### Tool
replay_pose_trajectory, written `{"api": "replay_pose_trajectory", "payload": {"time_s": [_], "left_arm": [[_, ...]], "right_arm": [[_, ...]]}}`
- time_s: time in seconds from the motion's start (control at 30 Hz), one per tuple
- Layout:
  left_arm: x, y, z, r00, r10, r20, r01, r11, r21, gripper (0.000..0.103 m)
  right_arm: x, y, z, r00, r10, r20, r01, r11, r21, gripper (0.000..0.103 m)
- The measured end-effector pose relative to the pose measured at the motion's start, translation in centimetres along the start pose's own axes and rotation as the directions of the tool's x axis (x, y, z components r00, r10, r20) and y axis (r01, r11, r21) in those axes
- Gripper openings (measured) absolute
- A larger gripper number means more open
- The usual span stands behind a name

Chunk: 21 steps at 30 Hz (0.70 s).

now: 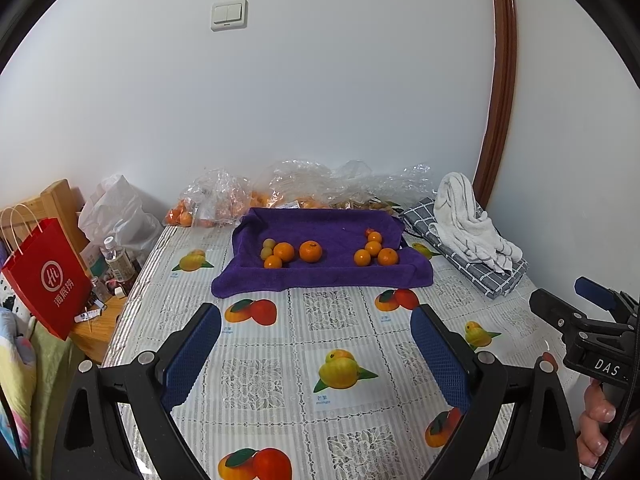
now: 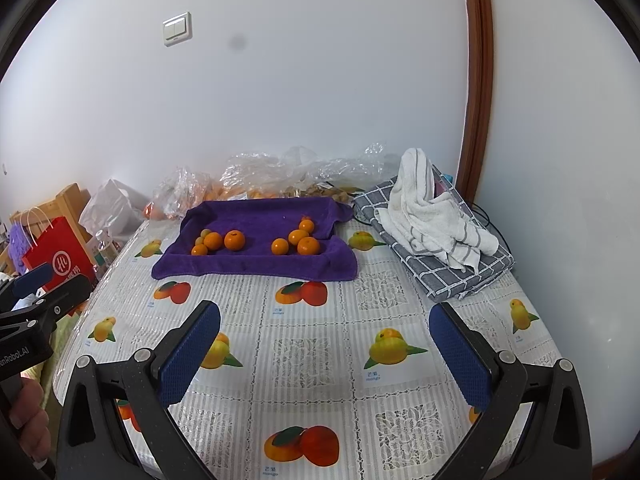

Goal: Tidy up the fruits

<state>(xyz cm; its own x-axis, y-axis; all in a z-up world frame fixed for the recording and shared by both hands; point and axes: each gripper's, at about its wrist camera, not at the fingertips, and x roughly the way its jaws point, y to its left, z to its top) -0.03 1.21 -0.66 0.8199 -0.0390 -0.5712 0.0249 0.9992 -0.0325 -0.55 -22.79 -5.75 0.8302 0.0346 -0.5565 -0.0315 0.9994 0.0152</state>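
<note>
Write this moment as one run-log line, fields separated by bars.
left gripper: open, empty | right gripper: open, empty | oranges: two groups on purple towel | stage: approach

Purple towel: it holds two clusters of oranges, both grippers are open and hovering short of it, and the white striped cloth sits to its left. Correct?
Not quite. The white striped cloth lies to the right of the purple towel, on a grey checked cloth, as the right wrist view shows. The rest stands: two orange clusters, left gripper and right gripper open.

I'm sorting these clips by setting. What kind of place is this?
Most likely a room in a home: a table under a fruit-print tablecloth against a plain wall with a light switch, plus a red shopping bag and folded towels.
</note>
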Motion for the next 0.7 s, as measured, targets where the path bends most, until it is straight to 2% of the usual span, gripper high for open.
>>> {"api": "replay_pose_trajectory", "payload": {"time_s": [0.7], "left_arm": [[-0.07,0.06,-0.15,1.0,0.0,-0.003,0.0,1.0,-0.004,0.096]], "right_arm": [[-0.24,0.59,-0.09,1.0,0.002,0.0,-0.002,1.0,-0.002,0.103]]}}
